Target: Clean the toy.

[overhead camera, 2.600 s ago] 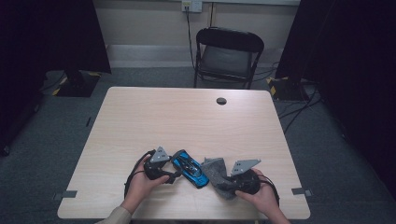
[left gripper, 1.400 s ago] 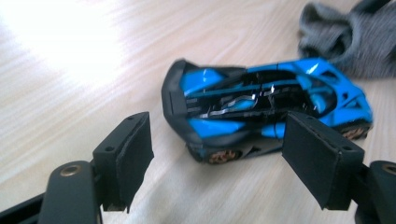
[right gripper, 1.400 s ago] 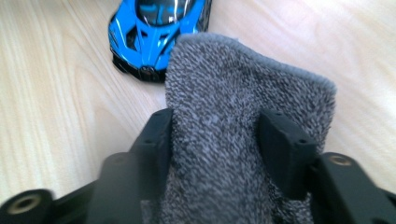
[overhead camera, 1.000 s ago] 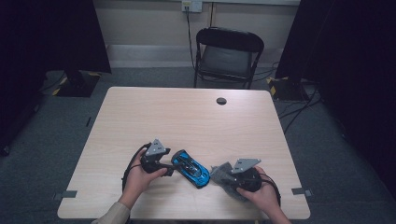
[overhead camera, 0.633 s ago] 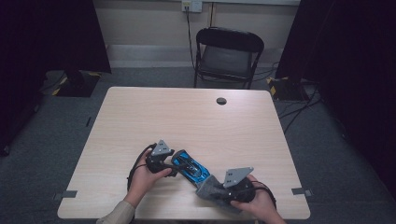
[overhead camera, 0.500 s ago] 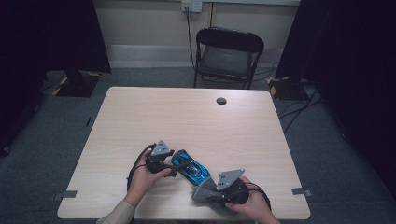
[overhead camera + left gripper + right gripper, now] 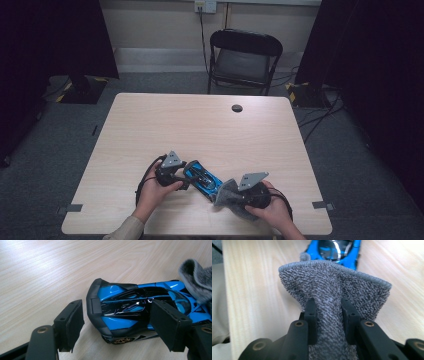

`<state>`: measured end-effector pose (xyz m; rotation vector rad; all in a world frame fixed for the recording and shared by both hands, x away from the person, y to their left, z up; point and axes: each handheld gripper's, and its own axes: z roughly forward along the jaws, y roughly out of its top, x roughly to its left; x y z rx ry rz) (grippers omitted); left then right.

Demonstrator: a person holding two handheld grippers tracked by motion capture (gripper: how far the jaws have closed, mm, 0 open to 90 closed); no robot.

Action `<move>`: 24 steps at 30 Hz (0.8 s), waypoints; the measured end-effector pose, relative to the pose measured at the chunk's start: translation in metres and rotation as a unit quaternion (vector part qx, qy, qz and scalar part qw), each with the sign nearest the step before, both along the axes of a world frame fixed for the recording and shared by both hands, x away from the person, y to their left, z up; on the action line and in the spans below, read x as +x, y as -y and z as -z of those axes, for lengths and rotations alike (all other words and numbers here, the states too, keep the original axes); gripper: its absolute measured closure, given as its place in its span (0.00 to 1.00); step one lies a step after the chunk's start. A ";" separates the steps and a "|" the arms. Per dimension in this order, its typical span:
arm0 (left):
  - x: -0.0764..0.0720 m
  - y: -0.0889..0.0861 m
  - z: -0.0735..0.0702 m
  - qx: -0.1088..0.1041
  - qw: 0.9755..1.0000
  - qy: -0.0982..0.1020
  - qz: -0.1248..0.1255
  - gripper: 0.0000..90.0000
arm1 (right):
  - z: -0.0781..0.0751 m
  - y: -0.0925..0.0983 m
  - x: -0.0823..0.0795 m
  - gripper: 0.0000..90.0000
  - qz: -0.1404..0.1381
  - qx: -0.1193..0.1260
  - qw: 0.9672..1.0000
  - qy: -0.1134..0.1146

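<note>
A blue and black toy car point(image 7: 202, 178) lies near the table's front edge. My left gripper point(image 7: 184, 176) is at its tail. In the left gripper view the car point(image 7: 125, 312) lies crosswise, its rear part between the jaws of the left gripper point(image 7: 117, 308). These jaws have just been closing; a gap still shows at the left pad point(image 7: 73, 322). My right gripper point(image 7: 328, 305) is shut on a grey cloth point(image 7: 332, 280), whose edge lies against the car's nose point(image 7: 337, 250). From above, the cloth point(image 7: 225, 192) covers the jaws of the right gripper point(image 7: 234, 196).
The light wooden table point(image 7: 200, 125) has a black round cap point(image 7: 237, 108) near its far edge. A black folding chair point(image 7: 245, 55) stands behind the table. Dark curtains hang at both sides.
My right gripper has carried the cloth leftwards, up to the car's nose. The left gripper has stayed at the car's tail.
</note>
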<state>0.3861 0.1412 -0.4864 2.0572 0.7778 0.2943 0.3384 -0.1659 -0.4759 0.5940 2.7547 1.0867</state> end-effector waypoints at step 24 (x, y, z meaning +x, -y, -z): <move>-0.007 -0.008 -0.004 -0.006 1.000 -0.011 -0.002 0.26 | -0.015 0.023 0.018 0.79 0.069 0.010 0.997 0.016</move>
